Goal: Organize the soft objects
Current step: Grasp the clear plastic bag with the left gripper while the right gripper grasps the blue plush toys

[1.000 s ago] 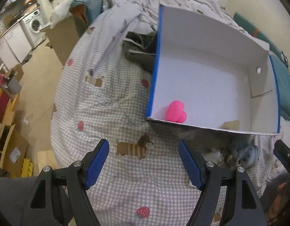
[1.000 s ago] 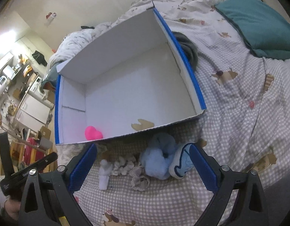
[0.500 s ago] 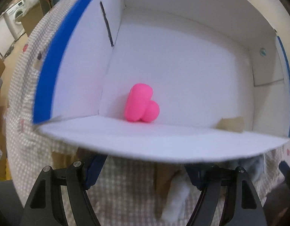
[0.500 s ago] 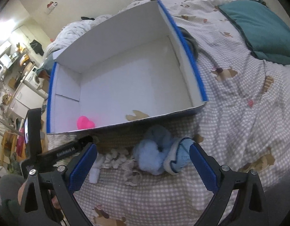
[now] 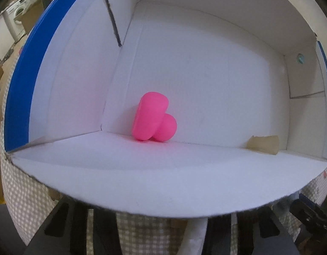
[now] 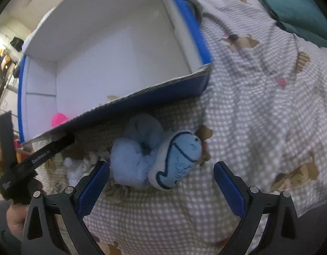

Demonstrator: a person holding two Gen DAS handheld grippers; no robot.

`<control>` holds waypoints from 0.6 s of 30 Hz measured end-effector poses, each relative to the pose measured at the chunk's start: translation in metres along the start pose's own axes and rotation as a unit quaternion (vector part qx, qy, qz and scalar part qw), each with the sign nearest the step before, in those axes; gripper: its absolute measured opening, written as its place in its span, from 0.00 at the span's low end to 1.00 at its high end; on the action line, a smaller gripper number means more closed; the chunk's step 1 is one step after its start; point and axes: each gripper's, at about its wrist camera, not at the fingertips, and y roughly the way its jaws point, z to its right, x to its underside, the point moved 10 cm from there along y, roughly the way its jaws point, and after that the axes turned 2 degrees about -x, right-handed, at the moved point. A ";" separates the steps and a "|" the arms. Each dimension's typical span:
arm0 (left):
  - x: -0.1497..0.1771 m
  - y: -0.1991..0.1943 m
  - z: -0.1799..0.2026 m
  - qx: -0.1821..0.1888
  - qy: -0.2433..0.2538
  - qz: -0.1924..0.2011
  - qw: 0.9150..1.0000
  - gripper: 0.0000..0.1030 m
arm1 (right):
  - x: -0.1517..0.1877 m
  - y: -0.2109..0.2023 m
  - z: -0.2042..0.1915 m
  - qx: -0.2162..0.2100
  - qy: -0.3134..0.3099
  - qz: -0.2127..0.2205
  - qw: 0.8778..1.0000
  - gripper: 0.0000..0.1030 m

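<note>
- Down goes the left gripper [image 6: 63, 142] behind the white box [image 5: 163, 182], lower frame; its jaws have just been closing, grasp hidden. Pink heart [image 5: 154, 120] sits centre.
- Right gripper [image 6: 161, 182], jaws spread wide, hovers over the blue plush [image 6: 155, 161], centre frame.

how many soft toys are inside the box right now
1: a pink heart sits by the near wall of the box. A blue plush lies outside on the bed; others may be hidden.
</note>
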 end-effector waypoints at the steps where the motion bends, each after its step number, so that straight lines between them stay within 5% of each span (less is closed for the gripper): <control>1: 0.001 -0.001 0.001 0.000 0.005 0.000 1.000 0.31 | 0.000 0.004 -0.001 0.006 -0.004 -0.004 1.000 1.00; 6: 0.002 -0.007 -0.004 -0.010 0.003 0.005 1.000 0.26 | -0.006 0.022 -0.003 0.028 -0.008 -0.014 0.999 1.00; 13: 0.008 -0.028 -0.018 -0.026 0.000 0.010 1.000 0.24 | -0.012 0.031 -0.010 0.047 -0.029 -0.007 0.998 0.45; 18: 0.013 -0.052 -0.030 -0.032 -0.003 0.022 0.999 0.24 | -0.014 0.018 -0.025 0.052 -0.058 0.027 0.997 0.36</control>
